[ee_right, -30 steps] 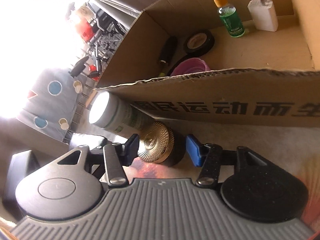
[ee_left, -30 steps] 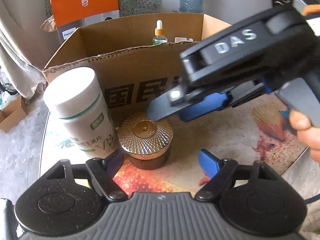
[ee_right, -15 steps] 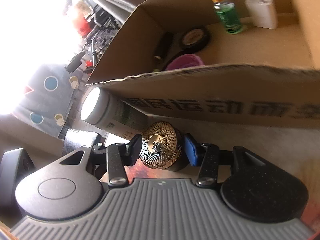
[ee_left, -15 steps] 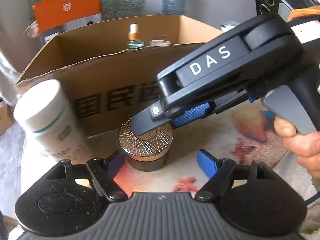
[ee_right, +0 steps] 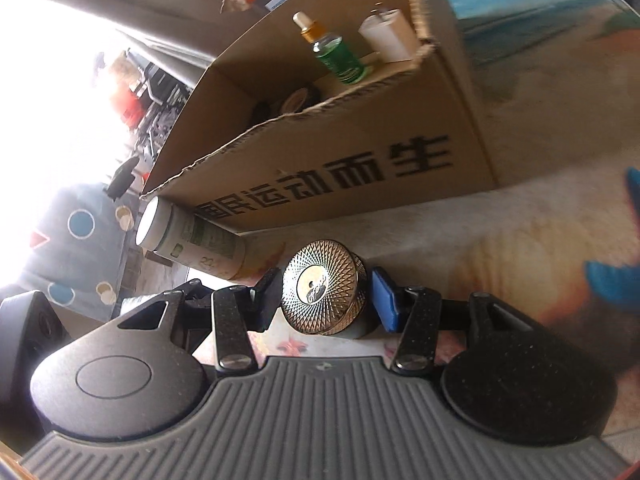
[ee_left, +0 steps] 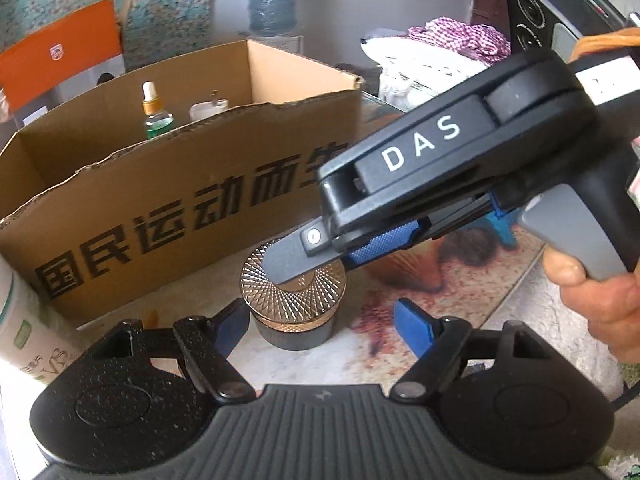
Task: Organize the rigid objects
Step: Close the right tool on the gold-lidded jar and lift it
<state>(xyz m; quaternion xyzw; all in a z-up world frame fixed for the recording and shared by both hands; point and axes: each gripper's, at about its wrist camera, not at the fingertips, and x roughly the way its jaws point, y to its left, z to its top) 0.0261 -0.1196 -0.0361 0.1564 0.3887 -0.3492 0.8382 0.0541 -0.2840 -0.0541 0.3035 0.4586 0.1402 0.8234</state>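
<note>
A dark jar with a gold patterned lid point(ee_right: 320, 286) sits between the pads of my right gripper point(ee_right: 324, 300), which is shut on it. In the left wrist view the same jar point(ee_left: 294, 308) is in front of the cardboard box point(ee_left: 180, 200), with a right gripper finger point(ee_left: 292, 258) across its lid. I cannot tell whether the jar touches the table. My left gripper point(ee_left: 322, 320) stands open close behind the jar, holding nothing. A white supplement bottle point(ee_right: 192, 240) stands apart to the left, at the box's corner.
The open box point(ee_right: 360, 160) holds a green dropper bottle point(ee_right: 336, 56), a white container point(ee_right: 388, 36) and a tape roll point(ee_right: 296, 100). A person's hand point(ee_left: 592, 304) holds the right gripper's handle. The table edge point(ee_left: 560, 340) runs at the right.
The right gripper closed on the gold-lidded jar and carried it right, away from the white bottle. Both views swung right along the box front.
</note>
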